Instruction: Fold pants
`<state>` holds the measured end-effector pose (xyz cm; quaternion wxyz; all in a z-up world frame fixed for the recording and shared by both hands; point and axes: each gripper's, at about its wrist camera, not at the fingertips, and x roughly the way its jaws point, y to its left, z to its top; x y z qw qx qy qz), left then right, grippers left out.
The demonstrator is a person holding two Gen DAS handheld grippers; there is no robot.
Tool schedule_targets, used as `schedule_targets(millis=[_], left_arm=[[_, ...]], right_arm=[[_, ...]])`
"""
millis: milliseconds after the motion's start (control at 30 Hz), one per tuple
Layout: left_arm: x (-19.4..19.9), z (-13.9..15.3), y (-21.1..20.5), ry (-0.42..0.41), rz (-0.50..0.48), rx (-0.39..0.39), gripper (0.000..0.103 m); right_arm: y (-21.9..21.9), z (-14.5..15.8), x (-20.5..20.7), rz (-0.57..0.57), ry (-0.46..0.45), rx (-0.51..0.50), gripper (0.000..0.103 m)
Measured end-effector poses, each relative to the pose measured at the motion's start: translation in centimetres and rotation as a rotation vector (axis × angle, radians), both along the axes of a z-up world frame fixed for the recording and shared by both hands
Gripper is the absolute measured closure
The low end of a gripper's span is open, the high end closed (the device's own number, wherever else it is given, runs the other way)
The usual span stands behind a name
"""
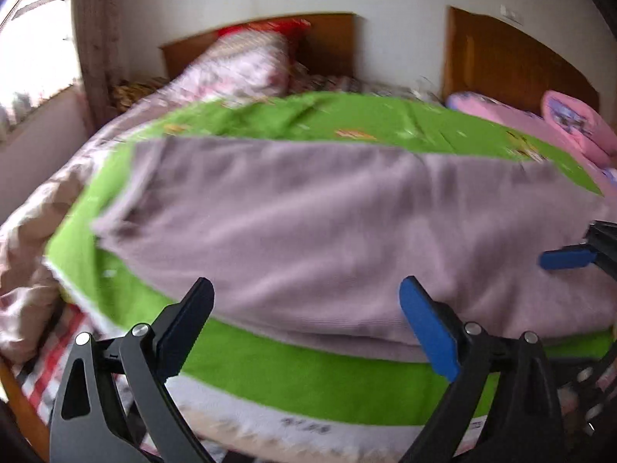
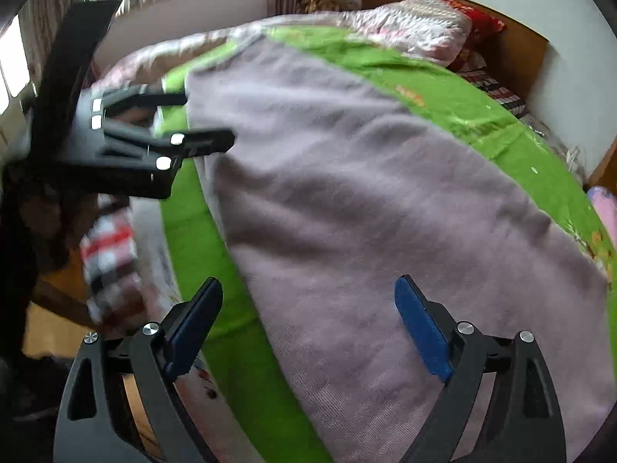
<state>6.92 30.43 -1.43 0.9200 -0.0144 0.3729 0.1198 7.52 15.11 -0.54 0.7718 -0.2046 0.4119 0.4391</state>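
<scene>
Left hand-held gripper (image 1: 306, 301): jaws spread wide, nothing between them, hovering over near edge of the pants (image 1: 308, 231). Pants mauve-grey, lying flat across a green blanket (image 1: 308, 382) on the bed (image 1: 34, 239). Right hand-held gripper (image 1: 567, 259) pokes in at the right edge, blue pad over the pants. Pink pillow (image 1: 578, 123) at far right. Frame motion-blurred.

- pants (image 1: 308, 231): mauve knit cloth, soft, matt, slightly fuzzy (fine ribbing shows in the right wrist view)
- green blanket (image 1: 308, 378): fleecy matt cloth
- left gripper (image 1: 308, 320): matt black plastic frame, shiny metal screws, blue rubbery pads
- headboard (image 1: 513, 61): brown wood, smooth, slight sheen
</scene>
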Motion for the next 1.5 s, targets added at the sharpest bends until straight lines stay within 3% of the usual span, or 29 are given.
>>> schedule_targets(millis=[67, 133, 200, 267, 367, 433, 500, 600, 667, 700, 733, 767, 800, 867, 933, 1033, 1100, 1200, 1267, 1333, 1433, 1500], left_arm=[[0.1, -0.3, 0.4, 0.009, 0.0, -0.015, 0.006], [0.7, -1.7, -0.2, 0.066, -0.029, -0.008, 0.005], [0.7, -2.0, -1.2, 0.056, -0.034, 0.029, 0.005], [0.5, -2.0, -1.0, 0.067, -0.032, 0.01, 0.005], [0.7, -1.3, -0.6, 0.099, -0.011, -0.018, 0.005], [0.7, 0.1, -1.2, 0.062, -0.021, -0.01, 0.005], [1.1, 1.6, -2.7, 0.024, -0.079, -0.049, 0.004], [2.4, 2.1, -5.7, 0.023, -0.166, -0.074, 0.002], [3.6, 1.0, -8.1, 0.076, -0.206, -0.053, 0.002], [4.2, 0.1, -9.0, 0.119, -0.222, -0.04, 0.002], [4.8, -0.7, -9.7, 0.155, -0.232, -0.033, 0.002], [5.4, -2.0, -10.3, 0.204, -0.227, -0.025, 0.001], [5.4, -2.0, -10.0, 0.173, -0.21, -0.042, 0.001], [5.7, -1.9, -10.0, 0.191, -0.178, -0.061, 0.002], [5.5, -0.7, -10.7, 0.16, -0.164, -0.061, 0.002], [5.3, 2.2, -14.3, 0.088, -0.278, -0.109, 0.002], [6.2, 3.6, -18.8, 0.078, -0.406, -0.08, 0.002], [9.6, 3.7, -25.0, 0.113, -0.541, -0.065, 0.002], [12.8, 2.9, -28.7, 0.166, -0.588, -0.067, 0.002], [15.0, 2.2, -31.5, 0.211, -0.595, -0.077, 0.002], [18.2, 1.2, -36.2, 0.235, -0.647, -0.062, 0.002], [20.4, 0.1, -38.6, 0.255, -0.642, -0.049, 0.002]], right_arm=[[-0.3, 1.4, 1.1, -0.058, 0.004, 0.098, 0.016], [-0.1, 1.9, 2.2, -0.132, -0.01, 0.122, 0.015], [0.7, 1.1, 3.1, -0.166, -0.026, 0.05, 0.015], [1.2, -0.8, 2.6, -0.14, -0.025, -0.067, 0.014], [-0.4, -0.1, 1.9, -0.127, 0.01, -0.034, 0.014], [-1.3, 0.7, 1.9, -0.078, 0.03, -0.036, 0.014], [-3.3, 1.9, 2.8, -0.131, -0.038, -0.04, 0.014], [-7.1, 2.7, 8.2, -0.284, -0.017, 0.009, 0.014], [-9.8, 0.9, 11.7, -0.411, 0.024, -0.073, 0.014], [-11.0, -0.1, 13.0, -0.461, 0.048, -0.121, 0.009], [-12.8, -0.7, 13.9, -0.47, 0.097, -0.077, 0.008], [-13.9, -0.5, 13.9, -0.465, 0.11, -0.029, 0.008], [-14.8, -0.1, 13.8, -0.483, 0.114, -0.027, 0.008], [-16.4, 1.4, 12.8, -0.542, 0.047, -0.059, 0.008], [-18.7, 3.3, 11.2, -0.552, 0.016, 0.011, 0.008], [-22.4, 5.2, 7.9, -0.57, -0.014, 0.086, 0.008], [-24.9, 5.0, 6.5, -0.591, -0.006, 0.088, 0.008], [-28.5, 2.5, 7.6, -0.66, 0.038, -0.025, 0.008], [-30.9, -0.1, 8.1, -0.709, 0.115, -0.136, 0.005], [-33.9, 0.3, 6.6, -0.702, 0.161, -0.027, 0.005], [-36.5, 0.9, 4.6, -0.742, 0.131, -0.04, 0.005], [-37.8, 1.0, 3.2, -0.725, 0.148, 0.017, 0.005]])
